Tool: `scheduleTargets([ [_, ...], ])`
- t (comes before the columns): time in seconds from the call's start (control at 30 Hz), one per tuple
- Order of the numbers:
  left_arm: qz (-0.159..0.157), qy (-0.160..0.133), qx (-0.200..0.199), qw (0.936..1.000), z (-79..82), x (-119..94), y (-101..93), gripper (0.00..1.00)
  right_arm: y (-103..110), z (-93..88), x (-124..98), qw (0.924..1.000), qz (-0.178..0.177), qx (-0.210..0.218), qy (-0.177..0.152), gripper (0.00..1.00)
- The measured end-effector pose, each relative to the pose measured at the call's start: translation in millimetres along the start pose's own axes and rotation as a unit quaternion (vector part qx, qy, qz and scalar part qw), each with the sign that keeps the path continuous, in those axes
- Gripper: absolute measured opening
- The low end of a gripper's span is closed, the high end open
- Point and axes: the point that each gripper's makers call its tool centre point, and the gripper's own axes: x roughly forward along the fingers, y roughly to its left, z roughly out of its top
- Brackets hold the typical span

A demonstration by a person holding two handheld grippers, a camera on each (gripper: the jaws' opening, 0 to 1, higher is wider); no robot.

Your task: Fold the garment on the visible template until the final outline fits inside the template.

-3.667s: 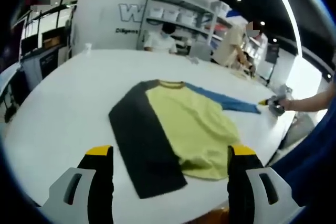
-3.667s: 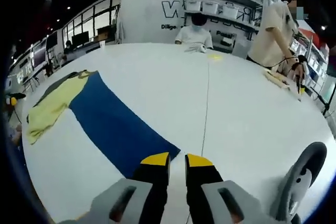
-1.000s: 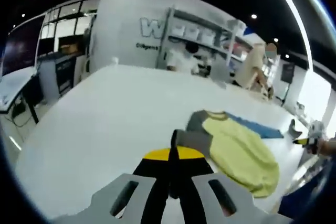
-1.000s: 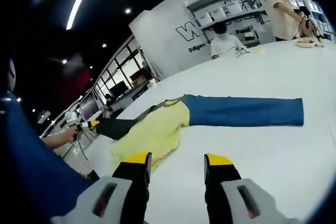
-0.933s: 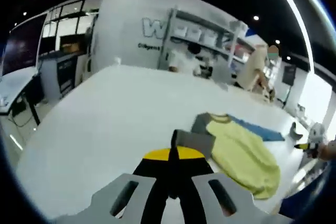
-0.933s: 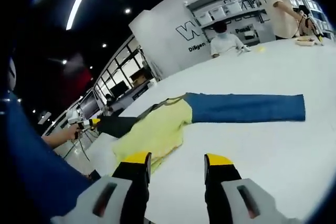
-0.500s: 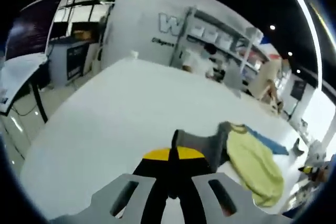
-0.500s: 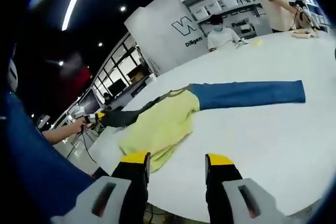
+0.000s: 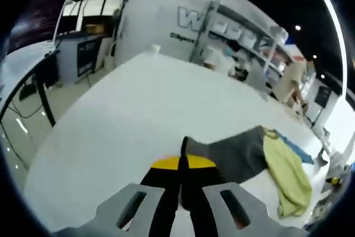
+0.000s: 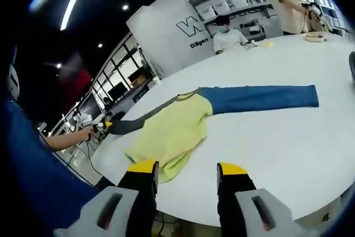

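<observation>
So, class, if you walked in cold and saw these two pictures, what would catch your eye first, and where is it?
First, the shirt: a yellow body mid-table, with its blue sleeve stretched flat to one side. On the other side, the dark sleeve is pulled out taut by the left gripper, shut on its end. The right gripper hangs open near the yellow hem, holding nothing.

You are in a showroom-like lab: a big white bench (image 10: 310,137), wall shelves (image 10: 233,6) of bins, lettering (image 9: 191,20) on the wall, ceiling spotlights, seated workers.
</observation>
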Motion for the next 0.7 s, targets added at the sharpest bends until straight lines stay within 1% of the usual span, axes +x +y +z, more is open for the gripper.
scheduleTargets([
  [0.07,0.002,0.000,0.000,1.0000,-1.8,0.1,-1.8,0.02,1.3,-1.7,1.3,1.0000,-0.001,-0.001,0.004,0.38],
  [0.13,0.002,-0.005,0.000,1.0000,-0.4,3.5,2.5,0.02,2.1,-2.4,2.3,1.0000,-0.001,-0.002,0.005,0.38],
  [0.17,0.004,-0.007,0.005,1.0000,1.0,7.5,7.7,0.02,2.4,-2.3,3.2,1.0000,0.000,-0.002,0.005,0.38],
  [0.23,0.012,-0.003,0.011,0.9999,-1.2,10.3,11.4,0.02,4.3,-2.2,5.7,1.0000,0.002,-0.002,0.006,0.38],
  [0.3,0.011,-0.004,0.017,0.9998,-0.5,10.8,12.0,0.03,9.4,-2.5,9.0,0.9999,0.003,-0.006,0.008,0.38],
  [0.33,0.014,-0.004,0.018,0.9997,0.0,10.6,13.2,0.05,9.6,-2.1,10.2,0.9999,0.006,-0.007,0.009,0.38],
  [0.43,0.018,-0.008,0.016,0.9997,1.8,11.5,17.2,0.19,10.9,-1.2,12.0,0.9999,0.009,-0.009,0.008,0.38],
  [0.5,0.019,-0.010,0.016,0.9996,1.6,10.1,17.3,0.24,10.8,-0.9,13.8,0.9998,0.011,-0.013,0.009,0.38],
  [0.53,0.015,-0.012,0.019,0.9996,-2.1,2.5,12.2,0.25,10.0,-0.8,15.3,0.9997,0.013,-0.015,0.010,0.38],
  [0.57,0.006,-0.019,0.020,0.9996,-2.5,-1.2,5.6,0.25,9.5,-1.0,17.3,0.9997,0.015,-0.016,0.010,0.38],
  [0.6,-0.008,-0.023,0.017,0.9996,-4.2,-5.0,-3.6,0.25,9.8,-1.3,18.6,0.9997,0.016,-0.017,0.010,0.38],
  [0.63,-0.018,-0.025,0.011,0.9995,-5.3,-3.3,-5.7,0.26,7.7,-2.0,20.5,0.9997,0.016,-0.018,0.010,0.38],
  [0.67,-0.036,-0.030,0.014,0.9988,-8.3,-7.4,-18.0,0.27,4.9,-2.6,21.7,0.9997,0.015,-0.019,0.010,0.37],
  [0.7,-0.042,-0.032,0.015,0.9985,-14.8,-15.0,-29.8,0.29,3.3,-3.4,23.0,0.9997,0.014,-0.019,0.011,0.37],
])
